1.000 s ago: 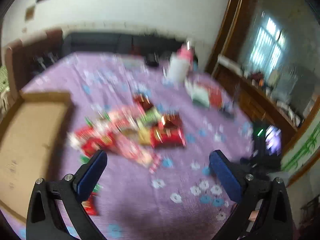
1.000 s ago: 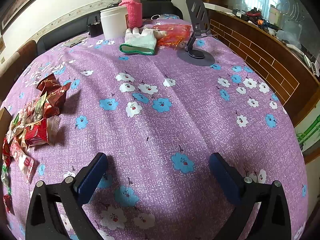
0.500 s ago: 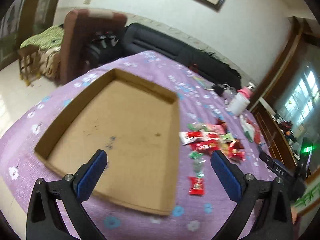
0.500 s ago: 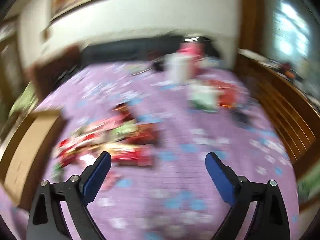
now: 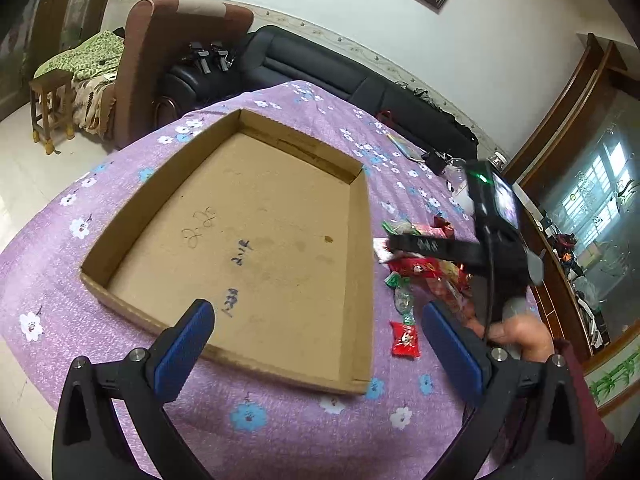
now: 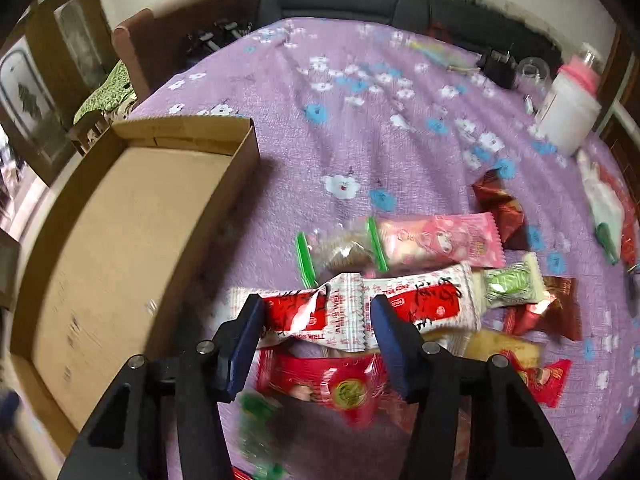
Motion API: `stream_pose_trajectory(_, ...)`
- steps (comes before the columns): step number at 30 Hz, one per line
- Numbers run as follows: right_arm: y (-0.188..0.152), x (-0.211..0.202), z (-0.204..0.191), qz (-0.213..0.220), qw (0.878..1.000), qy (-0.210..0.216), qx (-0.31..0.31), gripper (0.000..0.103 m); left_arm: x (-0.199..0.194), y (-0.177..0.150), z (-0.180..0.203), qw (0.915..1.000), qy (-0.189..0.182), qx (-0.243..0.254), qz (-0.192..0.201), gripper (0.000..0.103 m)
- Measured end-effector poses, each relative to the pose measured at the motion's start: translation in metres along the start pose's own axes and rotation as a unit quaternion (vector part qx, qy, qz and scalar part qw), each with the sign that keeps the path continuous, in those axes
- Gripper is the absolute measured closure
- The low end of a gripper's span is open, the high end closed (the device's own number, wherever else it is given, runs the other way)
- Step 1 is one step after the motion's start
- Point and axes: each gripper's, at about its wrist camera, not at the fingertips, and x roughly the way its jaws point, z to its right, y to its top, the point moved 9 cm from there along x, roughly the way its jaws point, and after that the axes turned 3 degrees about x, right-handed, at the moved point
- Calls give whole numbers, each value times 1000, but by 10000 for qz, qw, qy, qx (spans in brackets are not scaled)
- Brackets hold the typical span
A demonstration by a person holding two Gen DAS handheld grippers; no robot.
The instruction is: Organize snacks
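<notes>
My left gripper [image 5: 316,340] has its fingers [image 5: 184,344] spread wide with nothing between them, hanging over the near edge of the cardboard tray [image 5: 360,240]. A second ago this view faced the snack pile; since then it has swung across to the tray and has barely shifted over the last half second. The tray sits on the desk [image 5: 48,256], under a purple flowered cloth, and holds no snacks. The snack pile [image 5: 424,268] lies at three o'clock from the tray, just off its right wall, with one small red candy [image 5: 406,340] apart from the heap at the near side. The right gripper's black body [image 5: 496,232] now reaches in over the pile, a hand [image 5: 520,336] on its grip; half a second ago it sat lower at the view's right edge.

In the right wrist view, the tray [image 6: 244,168] is at nine o'clock. My right gripper [image 6: 318,316] has just been closing from full spread to roughly half, its fingers [image 6: 248,332] straddling a red and white wrapper [image 6: 352,312] in the pile. I cannot tell whether the pads already press it. A second ago this camera saw bare cloth with the pile far left; now the pile fills the middle. A pink packet [image 6: 436,244] lies at twelve o'clock from the wrapper, a green one [image 6: 512,284] at two o'clock, and a white tub [image 6: 568,116] stands far back at one o'clock.
</notes>
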Motion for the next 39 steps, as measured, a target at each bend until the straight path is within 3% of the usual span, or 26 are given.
stream_pose_trajectory(7,-59,-32,28,-260,9997,13,-8,44,6,-3,13,9996,-195,204,-35,0)
stream_pose_trajectory(9,-62,-62,44,196,9993,216,219,44,9,-6,25,9990,-268,362,-81,0)
stream_pose_trajectory(10,-60,-90,56,751,9961,305,346,42,12,-7,32,9985,-310,442,-116,0)
stream_pose_trajectory(11,-61,-105,65,1069,9933,206,389,37,14,-9,36,9982,-325,492,-145,0)
stream_pose_trajectory(12,-61,-118,74,1358,9898,68,417,15,16,-10,40,9979,-331,537,-176,0)
stream_pose_trajectory(13,-62,-130,86,1704,9843,-30,452,0,19,-11,45,9976,-337,573,-212,0)
stream_pose_trajectory(15,-63,-120,99,1557,9869,-137,409,1,23,-13,51,9972,-351,603,-261,0)
stream_pose_trajectory(17,-72,-89,111,773,9962,-132,383,8,25,-16,60,9964,-385,689,-299,0)
stream_pose_trajectory(18,-74,-80,111,655,9971,-11,387,23,26,-18,64,9959,-388,749,-315,0)
stream_pose_trajectory(19,-78,-72,112,561,9978,48,350,29,27,-20,70,9950,-388,849,-346,0)
stream_pose_trajectory(24,-90,-49,98,501,9984,245,-8,26,32,-26,91,9920,-425,1079,-497,0)
stream_pose_trajectory(27,-92,-51,101,444,9987,255,-44,29,35,-24,105,9907,-461,1179,-504,0)
stream_pose_trajectory(30,-102,-47,103,91,9998,171,82,57,38,-22,119,9890,-520,1292,-493,1)
stream_pose_trajectory(32,-111,-51,107,-103,9989,313,325,56,44,-23,130,9873,-577,1364,-566,2)
stream_pose_trajectory(34,-119,-56,102,-351,9950,830,428,55,49,-23,136,9869,-595,1363,-633,2)
stream_pose_trajectory(36,-121,-67,96,-373,9847,1610,550,55,55,-22,140,9868,-633,1305,-719,2)
stream_pose_trajectory(39,-112,-71,112,-39,9916,1166,554,54,61,-22,146,9868,-682,1214,-831,2)
